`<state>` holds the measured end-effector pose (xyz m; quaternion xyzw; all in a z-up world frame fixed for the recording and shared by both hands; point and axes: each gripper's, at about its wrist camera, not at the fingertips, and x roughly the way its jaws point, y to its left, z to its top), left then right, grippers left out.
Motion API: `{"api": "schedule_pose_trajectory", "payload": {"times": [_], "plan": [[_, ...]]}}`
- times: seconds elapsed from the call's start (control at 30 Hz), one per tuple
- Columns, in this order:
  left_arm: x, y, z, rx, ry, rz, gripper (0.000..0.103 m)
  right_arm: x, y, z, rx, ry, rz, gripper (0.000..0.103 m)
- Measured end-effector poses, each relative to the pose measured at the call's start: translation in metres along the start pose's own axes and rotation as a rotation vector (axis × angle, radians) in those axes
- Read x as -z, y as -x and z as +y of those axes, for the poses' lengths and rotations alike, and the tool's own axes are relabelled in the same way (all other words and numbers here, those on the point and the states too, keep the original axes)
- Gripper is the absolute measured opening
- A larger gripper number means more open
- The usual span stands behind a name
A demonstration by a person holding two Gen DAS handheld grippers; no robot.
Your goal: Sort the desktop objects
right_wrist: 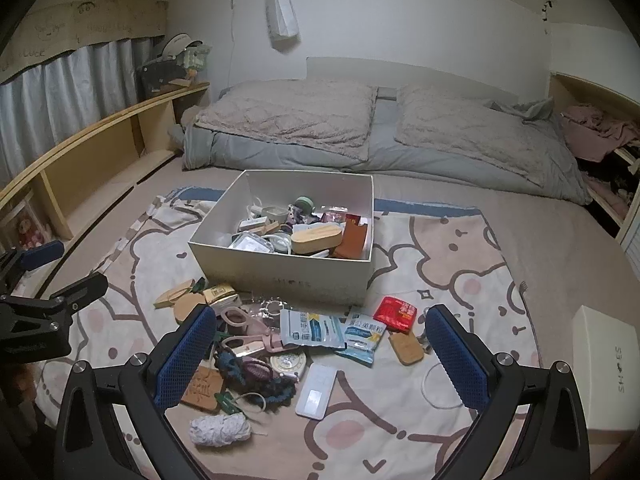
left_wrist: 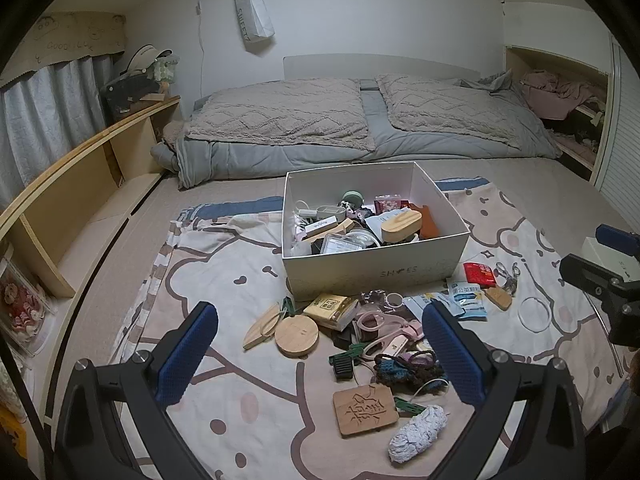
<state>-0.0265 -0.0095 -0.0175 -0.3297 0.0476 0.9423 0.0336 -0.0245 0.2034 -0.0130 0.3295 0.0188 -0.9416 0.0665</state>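
A white shoe box point(left_wrist: 372, 268) point(right_wrist: 280, 276) part-filled with small items stands on a cartoon-print blanket point(left_wrist: 224, 264). In front of it lies a loose pile: a round wooden coaster point(left_wrist: 297, 335), a carved wooden plaque point(left_wrist: 365, 409), a yellow packet box point(left_wrist: 331, 309), blue sachets point(right_wrist: 312, 329), a red sachet point(right_wrist: 395, 313), a white remote-like case point(right_wrist: 317, 390) and a white knitted roll point(right_wrist: 219, 430). My left gripper point(left_wrist: 320, 356) hovers open over the pile. My right gripper point(right_wrist: 322, 356) is also open, above the sachets, holding nothing.
The box lid point(right_wrist: 606, 364) lies at the right on the blanket. A wooden shelf unit point(left_wrist: 80, 184) runs along the left. Folded quilts and pillows point(left_wrist: 360, 120) lie behind the box. A clear ring point(left_wrist: 534, 314) and keys point(left_wrist: 507, 276) rest right of the pile.
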Motion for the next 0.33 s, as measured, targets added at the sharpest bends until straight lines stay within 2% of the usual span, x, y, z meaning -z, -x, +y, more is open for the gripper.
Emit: {"api": "schedule_pose_trajectory", "payload": {"times": [0.33], "plan": [[0.0013,0.0011,-0.0019,0.004,-0.006,-0.009,0.103,0.0,0.0014,-0.0014,-0.003,0.002,-0.005,0.103]]}}
